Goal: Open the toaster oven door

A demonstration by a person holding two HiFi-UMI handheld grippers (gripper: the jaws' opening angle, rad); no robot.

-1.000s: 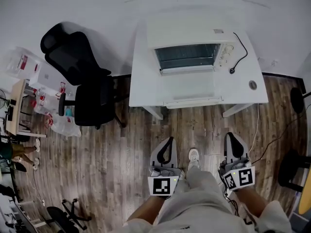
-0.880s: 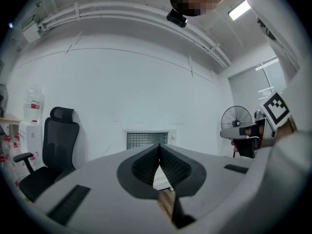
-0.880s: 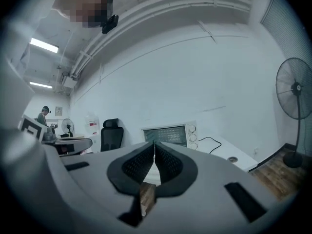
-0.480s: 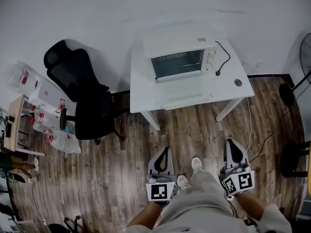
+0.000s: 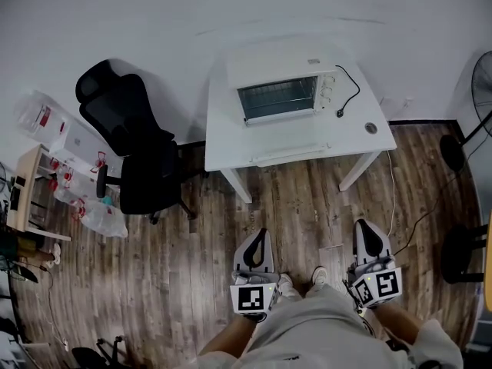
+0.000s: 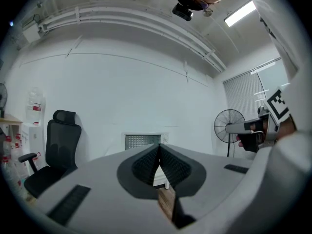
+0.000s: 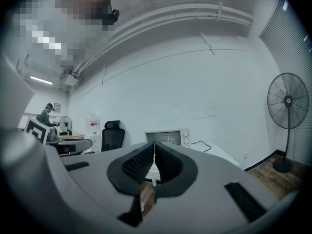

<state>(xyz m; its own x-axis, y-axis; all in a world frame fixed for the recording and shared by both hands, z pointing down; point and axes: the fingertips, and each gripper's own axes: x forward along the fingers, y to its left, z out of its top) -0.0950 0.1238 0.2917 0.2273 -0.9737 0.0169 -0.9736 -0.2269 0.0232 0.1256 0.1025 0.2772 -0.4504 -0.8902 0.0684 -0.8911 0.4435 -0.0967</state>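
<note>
The white toaster oven [image 5: 280, 94] stands at the back of a white table [image 5: 227, 141]. Its door [image 5: 286, 135] lies folded down flat in front of it, handle [image 5: 290, 155] near the table's front edge, and the dark inside shows. Both grippers hang low by the person's legs, well short of the table. My left gripper [image 5: 260, 237] and right gripper [image 5: 367, 231] are both shut with nothing between the pads. The oven [image 6: 142, 141] peeks over the left gripper [image 6: 158, 148] in the left gripper view. In the right gripper view the oven [image 7: 166, 137] shows above the right gripper [image 7: 154, 144].
A black office chair [image 5: 131, 141] stands left of the table. The oven's black cable [image 5: 350, 91] trails across the tabletop on the right, near a small round disc [image 5: 371, 127]. A standing fan [image 7: 288, 104] is at the far right. Shelves with bottles [image 5: 58, 167] line the left; the floor is wood planks.
The table and oven have shrunk and slid up in the head view as the person backs away. Both grippers stay shut at the same place by the legs.
</note>
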